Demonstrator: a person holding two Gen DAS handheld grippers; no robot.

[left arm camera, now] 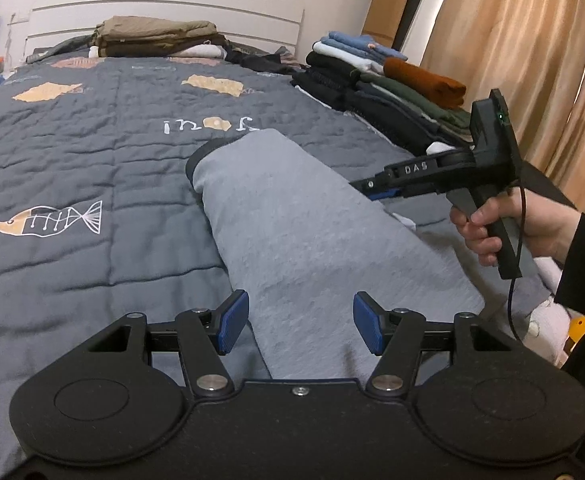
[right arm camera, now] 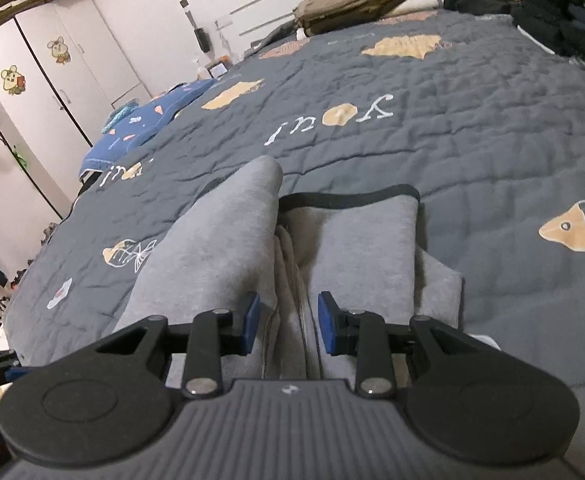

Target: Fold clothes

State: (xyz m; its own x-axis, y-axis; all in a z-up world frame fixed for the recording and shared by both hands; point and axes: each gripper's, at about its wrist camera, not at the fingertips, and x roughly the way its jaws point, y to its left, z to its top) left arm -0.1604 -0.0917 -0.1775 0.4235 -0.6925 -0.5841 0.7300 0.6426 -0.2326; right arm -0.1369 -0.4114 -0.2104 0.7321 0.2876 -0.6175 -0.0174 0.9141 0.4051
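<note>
Left gripper [left arm camera: 300, 322] sits nearest the lens in its own view: your fingers [left arm camera: 232, 320] stand well apart over the near end of the grey garment [left arm camera: 292, 216], pads clear of the cloth, holding nothing. Right gripper [right arm camera: 288, 322] is narrower but also parted; a ridge of grey folds runs up between its fingers [right arm camera: 326, 322] and neither pad presses on it, so no grip there either.

Garment lies on the bed [left arm camera: 92, 152] near its foot edge, towards the right side, running lengthways towards the headboard. My read on progress: this piece is partly folded. One side is already laid over the middle, dark-trimmed end [right arm camera: 352, 196] still showing, and it's a long narrow strip. Crosswise fold and stacking are still left. Folded stacks already stand along the right edge [left arm camera: 380, 84] and at the head of the bed [left arm camera: 156, 36], so much of the load looks done.

View differences:
- Left wrist shows your hand [left arm camera: 504, 228] on the right gripper's handle at the garment's right edge, plus both stacks in full.
- Right wrist shows the layered folds and centre crease, the folded-over flap, and a blue cloth [right arm camera: 144, 128] at the bed's left edge. Left wrist catches only a corner of that.
</note>
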